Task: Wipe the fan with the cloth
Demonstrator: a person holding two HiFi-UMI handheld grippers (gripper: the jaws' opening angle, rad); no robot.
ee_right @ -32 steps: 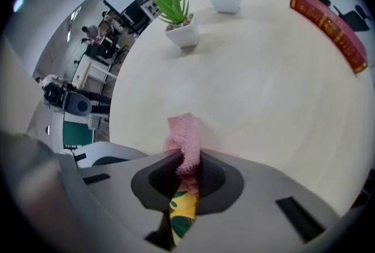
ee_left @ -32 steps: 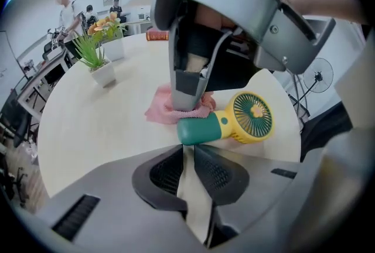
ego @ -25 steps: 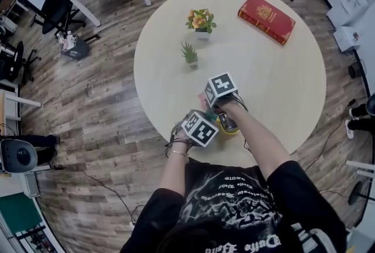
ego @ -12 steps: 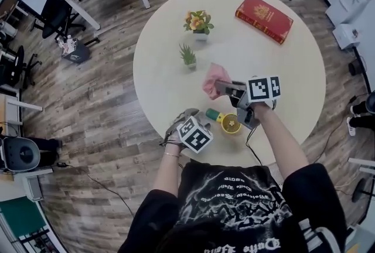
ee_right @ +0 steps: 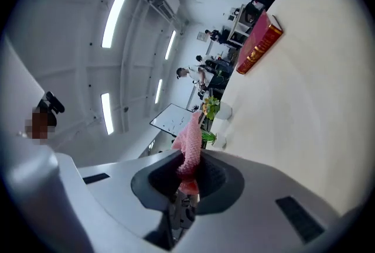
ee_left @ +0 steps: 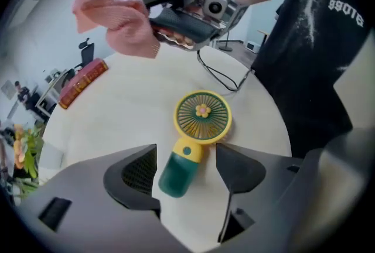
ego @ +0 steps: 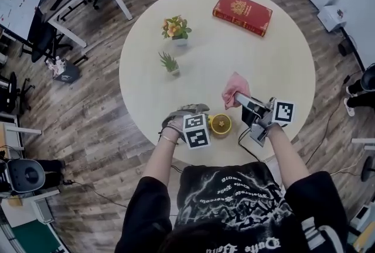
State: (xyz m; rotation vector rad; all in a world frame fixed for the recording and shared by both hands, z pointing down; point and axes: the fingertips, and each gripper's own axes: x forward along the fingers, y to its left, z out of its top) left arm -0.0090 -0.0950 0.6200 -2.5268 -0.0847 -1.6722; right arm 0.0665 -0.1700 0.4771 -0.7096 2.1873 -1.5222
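A small hand fan lies flat on the round table, with a yellow head point(ee_left: 202, 115) and a green handle point(ee_left: 177, 174); its head shows in the head view point(ego: 220, 124) near the table's front edge. My left gripper point(ee_left: 186, 171) points down over the handle. Its jaws have just been opening and now stand open either side of the handle, apart from it. In the head view its marker cube point(ego: 196, 130) hides the handle. My right gripper point(ego: 237, 97) is held level above the table, shut on a pink cloth point(ego: 235, 86) point(ee_right: 190, 146) that hangs from its jaws point(ee_left: 117, 17).
A red book point(ego: 242, 13) lies at the table's far side. Two small potted plants point(ego: 175, 29) point(ego: 170, 62) stand at the far left. A cable point(ee_left: 225, 73) runs over the table edge beside the person's dark shirt. Desks and office chairs stand on the wooden floor around.
The right gripper lifted off the fan and swung right with the cloth. The left gripper's jaws opened and the fan now lies free on the table beneath them.
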